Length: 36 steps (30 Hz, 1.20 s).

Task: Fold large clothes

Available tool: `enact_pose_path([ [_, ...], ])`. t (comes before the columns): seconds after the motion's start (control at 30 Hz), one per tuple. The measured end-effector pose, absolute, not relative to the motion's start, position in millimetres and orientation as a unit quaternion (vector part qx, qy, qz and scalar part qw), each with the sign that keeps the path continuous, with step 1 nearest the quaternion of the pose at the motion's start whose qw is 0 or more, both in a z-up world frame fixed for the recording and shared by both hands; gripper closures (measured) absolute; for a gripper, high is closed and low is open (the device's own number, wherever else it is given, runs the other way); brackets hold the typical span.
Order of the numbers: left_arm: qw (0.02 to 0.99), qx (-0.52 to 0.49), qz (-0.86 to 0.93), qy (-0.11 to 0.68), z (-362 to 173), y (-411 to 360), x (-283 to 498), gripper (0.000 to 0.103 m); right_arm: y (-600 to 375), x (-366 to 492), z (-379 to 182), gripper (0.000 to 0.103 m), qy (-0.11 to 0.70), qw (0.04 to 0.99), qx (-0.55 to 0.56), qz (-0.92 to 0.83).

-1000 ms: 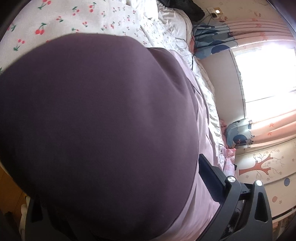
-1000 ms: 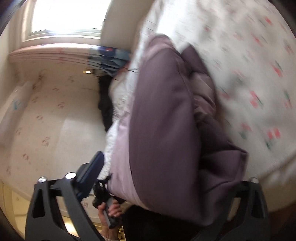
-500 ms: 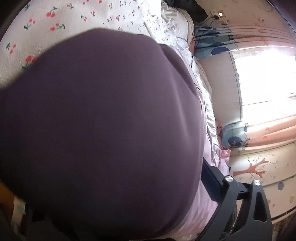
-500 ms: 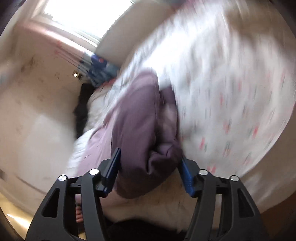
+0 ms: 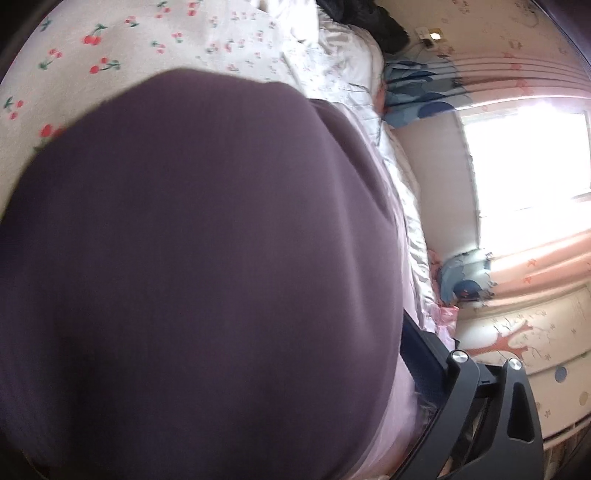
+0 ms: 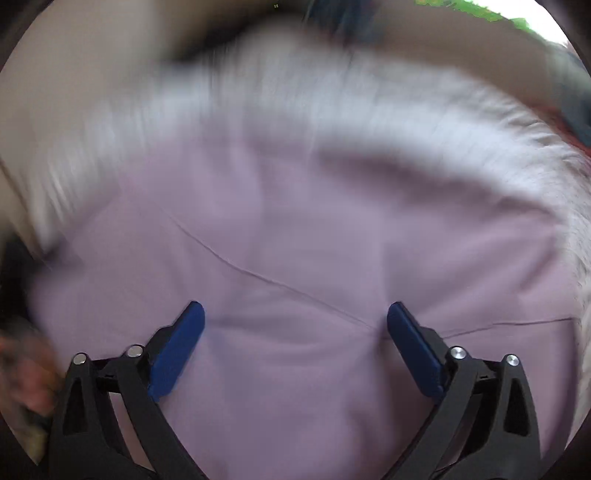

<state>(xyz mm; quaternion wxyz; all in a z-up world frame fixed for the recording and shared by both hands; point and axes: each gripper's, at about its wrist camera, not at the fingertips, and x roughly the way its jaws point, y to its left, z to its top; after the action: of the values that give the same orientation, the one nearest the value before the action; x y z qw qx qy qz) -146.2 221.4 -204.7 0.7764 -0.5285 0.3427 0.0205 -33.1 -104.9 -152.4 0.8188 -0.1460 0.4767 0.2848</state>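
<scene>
We find a bedroom in a home. The landmark is the bed (image 5: 229, 40), covered by a white sheet printed with red cherries. Beyond the bed's far end a pale wall (image 5: 524, 33) carries a small printed pattern and a lit socket plate (image 5: 430, 35). To the right of the bed stands a bright window (image 5: 528, 166), flanked by pink curtains (image 5: 535, 258) with blue cartoon tie-backs (their design is not readable). Below the window, beside the bed, a cream panel (image 5: 517, 343) shows a painted tree.
</scene>
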Motion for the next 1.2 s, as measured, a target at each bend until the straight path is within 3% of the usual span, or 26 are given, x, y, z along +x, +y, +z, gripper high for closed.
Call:
enact_pose_path([
  [0.1, 0.786, -0.516, 0.018, 0.342, -200, 216, -145, 0.01, -103, -35, -144, 0.006, 0.476, 0.82, -0.149, 0.279],
  [0.2, 0.782, -0.523, 0.018, 0.34, -204, 216, -143, 0.011, -121, -54, -109, 0.006, 0.425, 0.853, -0.119, 0.28],
  [0.33, 0.782, -0.518, 0.028, 0.345, -204, 215, -145, 0.011, -109, -58, -153, 0.006, 0.464, 0.821, -0.191, 0.273],
  [0.47, 0.779, -0.523, 0.027, 0.344, -202, 213, -145, 0.012, -123, -74, -120, 0.006, 0.426, 0.848, -0.134, 0.287],
  [0.63, 0.796, -0.506, 0.023, 0.331, -191, 199, -144, 0.022, -102, -90, -160, 0.006, 0.45, 0.82, -0.222, 0.275],
  [0.8, 0.82, -0.474, 0.003, 0.32, -178, 186, -142, 0.035, -115, -101, -129, 0.006, 0.44, 0.832, -0.179, 0.287],
  [0.9, 0.828, -0.461, 0.0, 0.318, -169, 174, -139, 0.036, -108, -105, -149, 0.006, 0.456, 0.813, -0.218, 0.289],
  [1.07, 0.858, -0.418, -0.017, 0.3, -146, 181, -148, 0.04, -131, -98, -131, 0.006, 0.468, 0.811, -0.113, 0.334],
  [1.2, 0.875, -0.383, -0.035, 0.293, -128, 163, -140, 0.041, -126, -114, -138, 0.006, 0.457, 0.807, -0.177, 0.33],
])
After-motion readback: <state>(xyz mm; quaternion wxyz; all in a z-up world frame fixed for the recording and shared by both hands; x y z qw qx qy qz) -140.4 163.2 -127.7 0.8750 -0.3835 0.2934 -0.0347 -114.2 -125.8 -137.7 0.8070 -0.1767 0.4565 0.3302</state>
